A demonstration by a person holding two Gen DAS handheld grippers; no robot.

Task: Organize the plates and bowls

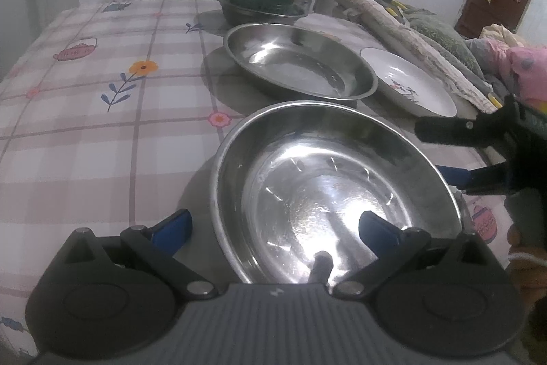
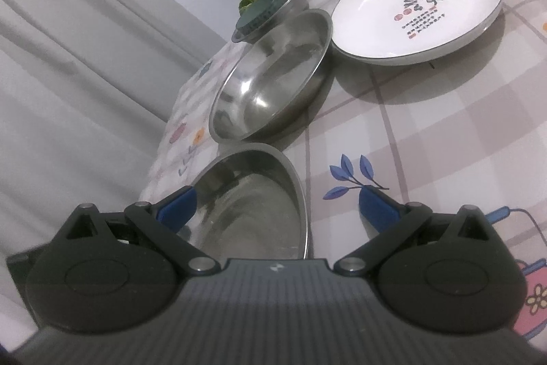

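1. The left hand-held gripper (image 1: 275,230) has its two blue-tipped fingers (image 1: 172,228) spread wide apart, gripping nothing.
2. It points forward and a little downward from the near edge of its view.
3. The right hand-held gripper (image 2: 278,207) is spread just as wide, its blue fingertips (image 2: 377,209) far apart and holding nothing.
4. In the left wrist view the right hand-held gripper (image 1: 441,156) comes in from the right side, its fingers reaching leftward, one above the other.
5. Part of the person's hand (image 1: 524,248) shows at the right edge, wrapped around that gripper's handle.
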